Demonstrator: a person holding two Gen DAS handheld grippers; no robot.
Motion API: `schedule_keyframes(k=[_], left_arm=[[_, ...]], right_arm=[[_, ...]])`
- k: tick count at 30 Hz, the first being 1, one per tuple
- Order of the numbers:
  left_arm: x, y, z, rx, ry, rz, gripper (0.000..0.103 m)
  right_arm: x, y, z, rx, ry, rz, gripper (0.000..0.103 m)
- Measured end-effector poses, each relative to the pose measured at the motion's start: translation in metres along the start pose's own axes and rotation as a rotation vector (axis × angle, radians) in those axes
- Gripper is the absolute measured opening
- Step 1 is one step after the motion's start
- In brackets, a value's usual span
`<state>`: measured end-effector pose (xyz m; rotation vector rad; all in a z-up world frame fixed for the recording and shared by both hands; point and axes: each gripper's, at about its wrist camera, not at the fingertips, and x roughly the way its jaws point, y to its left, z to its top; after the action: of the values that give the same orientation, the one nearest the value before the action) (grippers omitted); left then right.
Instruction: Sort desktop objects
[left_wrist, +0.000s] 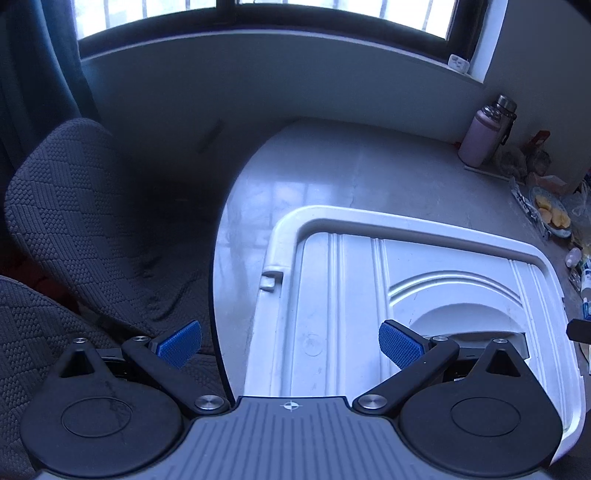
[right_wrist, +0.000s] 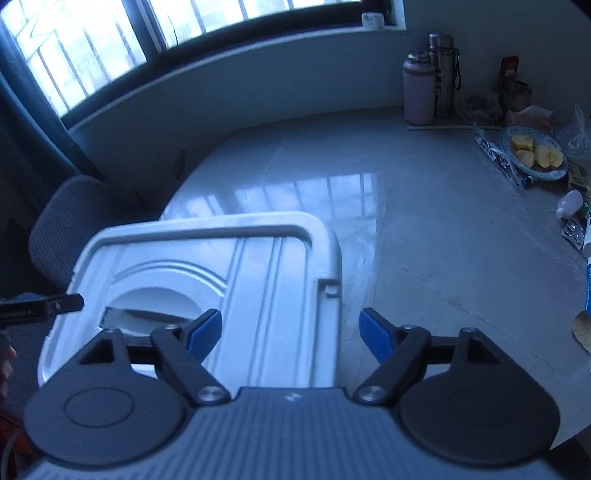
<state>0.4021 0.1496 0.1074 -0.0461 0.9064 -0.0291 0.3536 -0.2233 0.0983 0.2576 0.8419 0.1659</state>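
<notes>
Both our left hand-held gripper (left_wrist: 290, 341) and right hand-held gripper (right_wrist: 290, 332) hang spread, empty, above the white bin lid (right_wrist: 258, 266). We should seat pads squarely on the lid handle (right_wrist: 147, 315) at nine o'clock before lifting.

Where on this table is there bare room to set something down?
Free: the glossy table stretch between the white lidded box, the pink bottle and the fruit plate. Crowded: the right edge, with the plate, small bottles and packets.

Both views dim, cool blue cast. Light supplied by window (right_wrist: 92, 55) at top, panes blown out. Glare reflected on table (right_wrist: 314, 195). Chair (left_wrist: 92, 221) left in deep shadow. Fisheye bending strong at edges; right wrist view slightly blurred.
</notes>
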Motion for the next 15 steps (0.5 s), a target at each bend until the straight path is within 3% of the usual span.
schedule_keyframes(k=[3,5,10,15], left_arm=[[-0.013,0.001,-0.008,-0.007,-0.059,0.005,0.103],[-0.019,-0.001,-0.009,0.0,-0.073,0.0,0.103],[-0.027,-0.005,-0.013,0.005,-0.112,-0.04,0.103],[-0.036,-0.007,-0.016,-0.006,-0.131,-0.038,0.103]], right_arm=[[-0.021,0.004,-0.018,0.065,-0.189,0.028,0.098],[-0.029,0.008,-0.028,0.055,-0.269,0.06,0.102],[-0.035,0.013,-0.033,0.037,-0.256,0.136,0.103],[-0.048,0.015,-0.045,0.035,-0.344,0.171,0.103]])
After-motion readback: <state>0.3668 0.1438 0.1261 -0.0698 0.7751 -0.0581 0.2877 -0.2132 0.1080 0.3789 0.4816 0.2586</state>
